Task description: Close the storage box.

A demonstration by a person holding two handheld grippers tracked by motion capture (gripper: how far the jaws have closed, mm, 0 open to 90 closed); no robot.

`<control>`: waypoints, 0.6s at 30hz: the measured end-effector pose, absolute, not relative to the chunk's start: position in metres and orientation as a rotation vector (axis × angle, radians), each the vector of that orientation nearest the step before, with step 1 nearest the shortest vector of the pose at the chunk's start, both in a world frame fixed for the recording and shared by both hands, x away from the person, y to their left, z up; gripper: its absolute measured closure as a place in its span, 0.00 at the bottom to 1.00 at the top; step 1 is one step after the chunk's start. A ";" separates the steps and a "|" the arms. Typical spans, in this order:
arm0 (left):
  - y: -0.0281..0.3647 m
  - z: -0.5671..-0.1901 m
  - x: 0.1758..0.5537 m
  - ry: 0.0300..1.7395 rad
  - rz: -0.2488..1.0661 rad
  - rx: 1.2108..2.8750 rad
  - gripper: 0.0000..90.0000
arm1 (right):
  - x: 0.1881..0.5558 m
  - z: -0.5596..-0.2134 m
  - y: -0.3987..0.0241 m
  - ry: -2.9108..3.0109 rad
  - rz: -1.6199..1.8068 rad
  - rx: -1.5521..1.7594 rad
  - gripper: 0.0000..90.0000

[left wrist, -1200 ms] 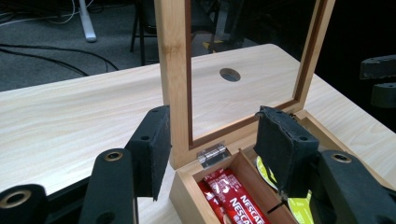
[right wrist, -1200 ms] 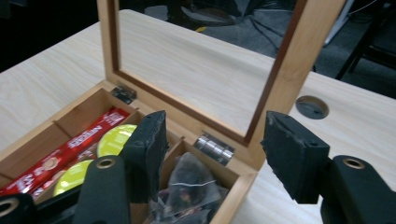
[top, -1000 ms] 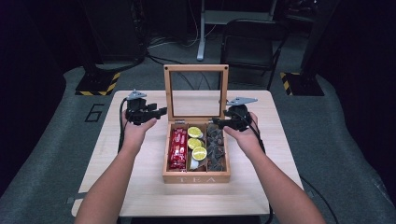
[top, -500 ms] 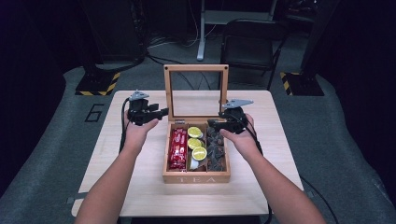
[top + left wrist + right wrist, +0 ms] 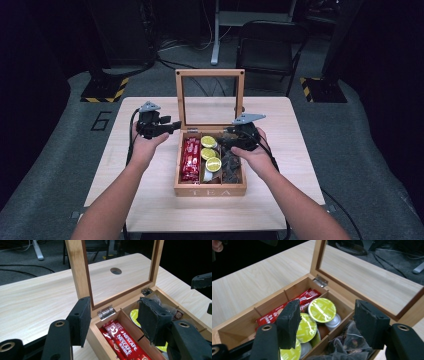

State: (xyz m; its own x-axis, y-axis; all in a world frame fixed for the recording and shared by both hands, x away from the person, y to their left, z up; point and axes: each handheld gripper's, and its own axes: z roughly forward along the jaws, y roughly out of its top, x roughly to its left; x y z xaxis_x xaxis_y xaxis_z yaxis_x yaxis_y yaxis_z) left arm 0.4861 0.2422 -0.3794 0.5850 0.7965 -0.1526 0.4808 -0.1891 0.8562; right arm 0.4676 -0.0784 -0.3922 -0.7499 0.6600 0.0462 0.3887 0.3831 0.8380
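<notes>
Lying lengthwise toward the hinges: red Nescafe sachets (image 5: 191,159)

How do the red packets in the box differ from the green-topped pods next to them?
The red packets are long, flat sticks printed with a brand name and lying lengthwise in the left compartment. The green-topped pods are round capsules with shiny lime lids, piled in the middle compartment, some tilted and overlapping. Both sit inside the same open wooden box, and neither is touched by the grippers' fingers.
</notes>
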 end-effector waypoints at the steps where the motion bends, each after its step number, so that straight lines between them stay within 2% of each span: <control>1: 0.243 -0.380 0.486 1.038 0.405 1.843 0.49 | 0.466 -0.393 -0.077 2.360 1.300 0.911 0.41; 18: 0.245 -0.376 0.483 1.029 0.407 1.825 0.49 | 0.442 -0.414 -0.059 2.478 1.295 0.821 0.35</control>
State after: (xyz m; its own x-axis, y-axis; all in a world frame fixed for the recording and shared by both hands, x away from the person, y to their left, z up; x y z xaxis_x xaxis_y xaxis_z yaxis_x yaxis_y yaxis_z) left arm 0.4827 0.2446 -0.3763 0.5876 0.7936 -0.1580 0.4713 -0.1770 0.8640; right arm 0.4419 -0.0593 -0.4145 -0.8174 0.5735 0.0554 0.3729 0.4532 0.8097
